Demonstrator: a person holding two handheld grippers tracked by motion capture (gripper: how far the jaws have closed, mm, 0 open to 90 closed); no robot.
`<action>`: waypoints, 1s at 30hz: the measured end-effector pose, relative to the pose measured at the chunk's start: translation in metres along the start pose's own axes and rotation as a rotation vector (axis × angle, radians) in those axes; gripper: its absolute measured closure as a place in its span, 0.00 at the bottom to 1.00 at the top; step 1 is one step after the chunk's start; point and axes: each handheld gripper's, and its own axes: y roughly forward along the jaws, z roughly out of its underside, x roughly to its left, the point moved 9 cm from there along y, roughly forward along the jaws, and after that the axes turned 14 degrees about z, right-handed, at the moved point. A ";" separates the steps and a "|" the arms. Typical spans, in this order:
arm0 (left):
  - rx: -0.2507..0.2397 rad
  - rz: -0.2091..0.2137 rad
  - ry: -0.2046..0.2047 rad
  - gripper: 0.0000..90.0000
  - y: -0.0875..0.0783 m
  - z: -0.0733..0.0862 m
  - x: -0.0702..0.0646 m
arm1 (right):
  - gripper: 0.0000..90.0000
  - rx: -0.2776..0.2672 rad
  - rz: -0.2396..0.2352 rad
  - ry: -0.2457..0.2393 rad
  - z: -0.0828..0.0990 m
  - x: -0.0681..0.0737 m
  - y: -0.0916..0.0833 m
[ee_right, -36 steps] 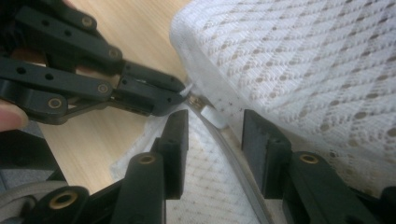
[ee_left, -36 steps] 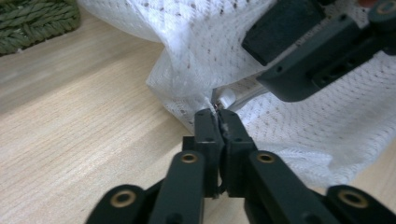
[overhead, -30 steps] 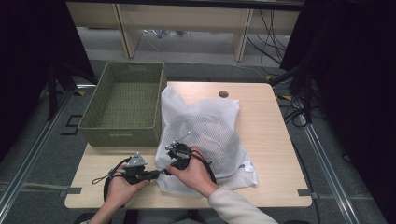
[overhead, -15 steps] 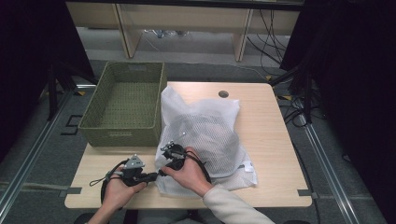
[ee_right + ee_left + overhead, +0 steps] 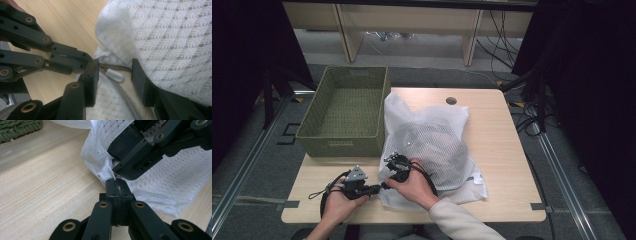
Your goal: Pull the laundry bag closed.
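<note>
On the table (image 5: 507, 150), just right of the green basket (image 5: 344, 117), the white mesh laundry bag (image 5: 432, 145) is lying with dark clothing inside, and you are working both grippers at its near-left corner.

From the left gripper (image 5: 116, 185), you are pinching the bag's corner fabric with jaws pressed together.

From the right gripper (image 5: 113, 75), your jaws have just been opening and are now standing spread around the white zipper pull (image 5: 114, 75), not pressing it. The corner is anchored, so the pull is probably ready to be gripped.
</note>
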 end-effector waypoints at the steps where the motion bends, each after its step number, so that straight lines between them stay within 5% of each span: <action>1: 0.000 0.000 0.000 0.99 0.000 0.000 0.000 | 0.66 0.000 0.000 0.000 0.000 0.000 0.000; 18: 0.029 -0.033 0.017 0.97 -0.001 0.003 0.005 | 0.66 0.018 -0.007 0.008 0.001 0.005 0.002; 27: 0.036 -0.042 0.019 0.97 -0.001 0.003 0.005 | 0.71 0.023 -0.083 0.011 0.001 0.009 0.003; 30: 0.037 -0.044 0.023 0.97 -0.002 0.003 0.006 | 0.73 0.037 -0.065 0.027 0.002 0.009 0.002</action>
